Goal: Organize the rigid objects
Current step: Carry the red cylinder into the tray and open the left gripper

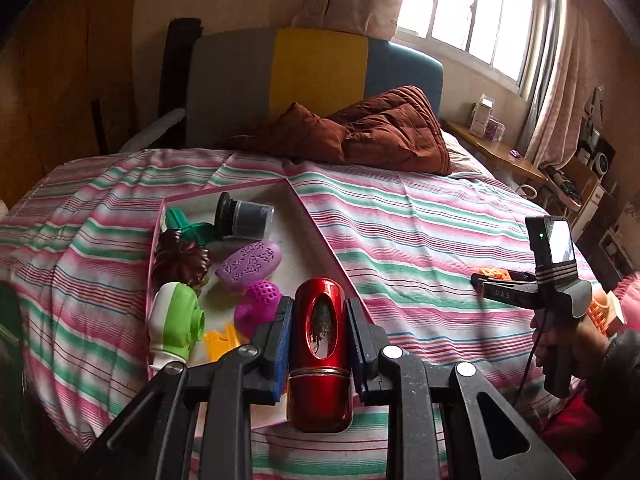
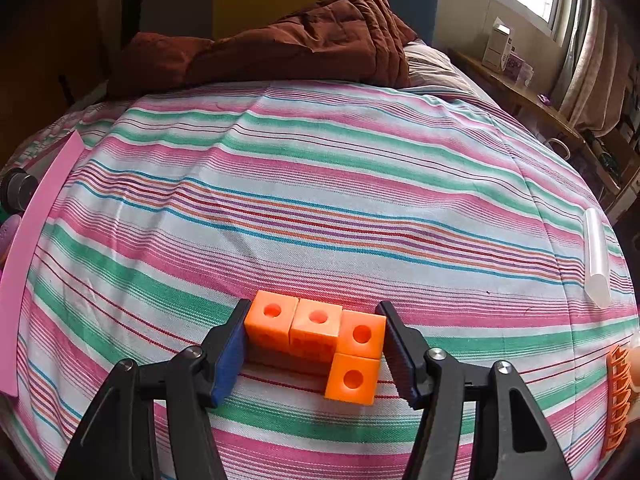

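Note:
My left gripper (image 1: 319, 306) is shut on a shiny red cylinder (image 1: 320, 344) with an oval window, held over the near corner of a pink-rimmed white tray (image 1: 324, 236). Several items lie in the tray: a black cup (image 1: 244, 216), a purple oval (image 1: 250, 264), a magenta perforated ball (image 1: 260, 304), and a green-and-white gadget (image 1: 176, 324). In the right wrist view my right gripper (image 2: 314, 308) grips an L-shaped block of orange cubes (image 2: 320, 332) by its two ends, just above the striped bedsheet (image 2: 320, 200). The left wrist view shows that gripper (image 1: 480, 280) at the right, held by a hand.
A brown quilt (image 1: 380, 132) lies bunched at the head of the bed. A clear tube (image 2: 596, 260) and an orange ribbed piece (image 2: 616, 396) rest near the bed's right edge. A wooden side table (image 2: 520, 92) with boxes stands beyond it. The tray's pink rim (image 2: 36, 232) shows at far left.

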Motion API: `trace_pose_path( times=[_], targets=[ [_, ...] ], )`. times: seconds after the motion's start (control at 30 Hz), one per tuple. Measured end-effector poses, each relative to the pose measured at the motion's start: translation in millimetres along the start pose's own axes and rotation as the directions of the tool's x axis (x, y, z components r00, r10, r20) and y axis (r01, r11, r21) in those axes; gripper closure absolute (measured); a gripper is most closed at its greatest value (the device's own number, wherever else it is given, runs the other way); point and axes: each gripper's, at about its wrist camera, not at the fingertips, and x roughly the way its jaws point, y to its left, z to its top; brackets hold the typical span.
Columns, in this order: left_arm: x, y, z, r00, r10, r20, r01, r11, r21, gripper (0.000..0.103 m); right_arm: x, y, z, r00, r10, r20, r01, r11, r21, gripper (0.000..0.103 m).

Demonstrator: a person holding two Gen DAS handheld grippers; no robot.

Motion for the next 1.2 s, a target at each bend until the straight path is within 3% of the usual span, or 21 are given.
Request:
trace_pose_path(
  times=[0.3, 0.47, 0.7, 0.97, 1.2],
  targets=[
    [-21, 76, -17, 0.995, 0.097, -0.018, -0.098, 0.984, -0.151, 0.077, 0, 1, 0, 1.000, -0.006, -0.004, 0.006, 1.000, -0.004, 0.041],
    [-19, 95, -28, 0.991, 0.118, -0.055, -0.127, 0.972, -0.199, 0.077, 0, 1, 1, 1.000, -0.005, -0.010, 0.005, 1.000, -0.005, 0.041],
    [-4, 82, -11, 0.998, 0.045, -0.053, -0.055, 0.976, -0.209, 0.077, 0, 1, 1, 1.000, -0.008, -0.016, 0.008, 1.000, -0.009, 0.041],
    [30, 69, 25, 0.998, 0.054, -0.043, -0.060, 0.983, -0.172, 0.077, 0, 2, 1, 1.000, -0.007, -0.023, 0.007, 1.000, -0.009, 0.041],
    [66, 66, 34, 0.994, 0.061, -0.092, -0.077, 0.982, -0.174, 0.077, 1, 4, 4, 1.000, -0.003, -0.026, 0.003, 1.000, -0.013, 0.041]
  ],
)
